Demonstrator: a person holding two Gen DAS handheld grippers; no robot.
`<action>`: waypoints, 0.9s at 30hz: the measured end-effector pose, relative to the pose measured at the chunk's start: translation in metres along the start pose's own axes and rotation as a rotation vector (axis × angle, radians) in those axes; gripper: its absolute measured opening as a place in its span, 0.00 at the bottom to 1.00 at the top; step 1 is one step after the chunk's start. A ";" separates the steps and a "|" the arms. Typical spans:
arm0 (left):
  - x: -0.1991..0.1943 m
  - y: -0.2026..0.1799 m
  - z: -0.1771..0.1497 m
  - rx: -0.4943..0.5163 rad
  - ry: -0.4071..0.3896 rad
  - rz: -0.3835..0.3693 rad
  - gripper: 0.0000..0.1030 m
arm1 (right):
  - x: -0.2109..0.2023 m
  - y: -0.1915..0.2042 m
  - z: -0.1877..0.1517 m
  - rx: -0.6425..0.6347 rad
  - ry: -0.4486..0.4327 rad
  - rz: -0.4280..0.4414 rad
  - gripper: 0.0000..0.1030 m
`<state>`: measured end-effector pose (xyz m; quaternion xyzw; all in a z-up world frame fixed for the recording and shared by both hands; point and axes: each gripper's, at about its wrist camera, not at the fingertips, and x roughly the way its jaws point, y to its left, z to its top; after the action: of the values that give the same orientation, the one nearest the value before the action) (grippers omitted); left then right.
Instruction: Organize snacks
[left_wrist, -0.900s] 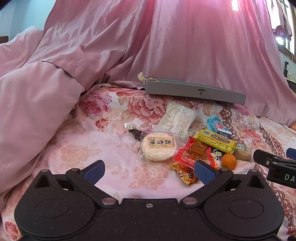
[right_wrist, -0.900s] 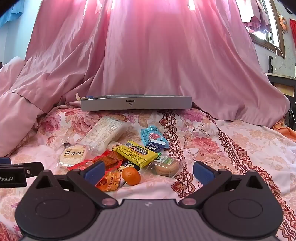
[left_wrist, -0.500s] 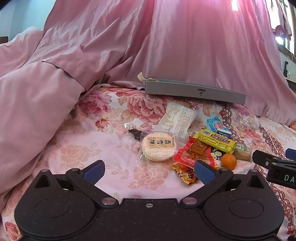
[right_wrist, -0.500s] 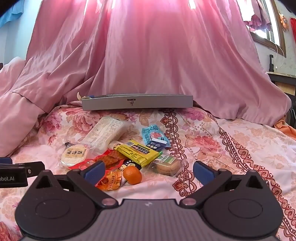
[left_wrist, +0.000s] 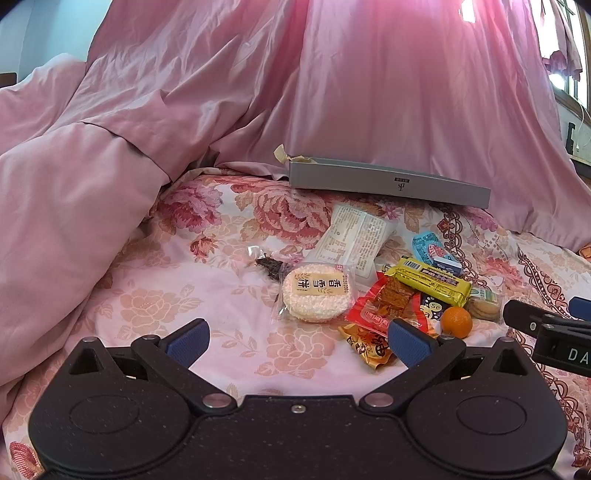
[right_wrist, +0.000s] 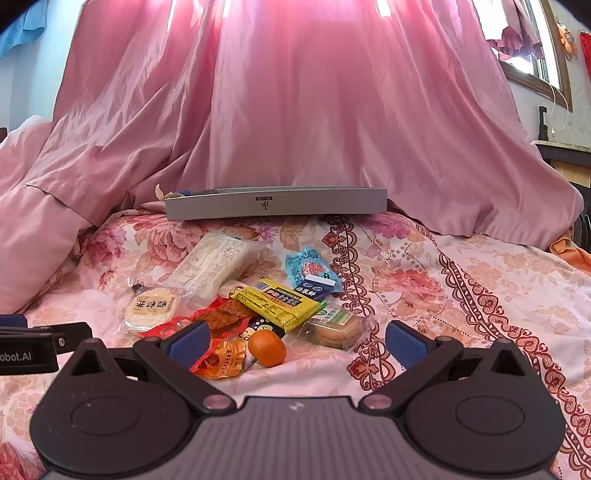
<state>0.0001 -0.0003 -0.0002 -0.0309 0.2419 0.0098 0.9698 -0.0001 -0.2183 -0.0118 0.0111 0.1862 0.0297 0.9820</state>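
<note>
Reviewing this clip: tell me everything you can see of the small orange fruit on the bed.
The orange fruit is small, round, with dimpled peel, like a mandarin. It lies loose on the floral bedsheet at the near edge of the snack pile, against a dark packet and beside an orange wrapper. Neither gripper touches it.

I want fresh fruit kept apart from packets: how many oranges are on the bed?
1. The small orange lies at the near edge of the snack pile, beside the orange wrapper; more could be hidden under packets.
</note>
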 end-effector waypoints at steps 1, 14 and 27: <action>0.000 0.000 0.000 -0.001 -0.001 0.000 0.99 | 0.000 0.000 0.000 0.000 0.000 0.000 1.00; 0.000 0.000 0.000 -0.001 -0.001 0.000 0.99 | -0.001 0.000 -0.001 0.004 0.002 0.002 1.00; 0.000 0.000 0.000 0.000 0.000 0.001 0.99 | -0.001 0.001 -0.001 0.006 0.002 0.002 1.00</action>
<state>-0.0001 -0.0002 -0.0001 -0.0309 0.2417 0.0102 0.9698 -0.0018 -0.2175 -0.0125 0.0140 0.1874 0.0303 0.9817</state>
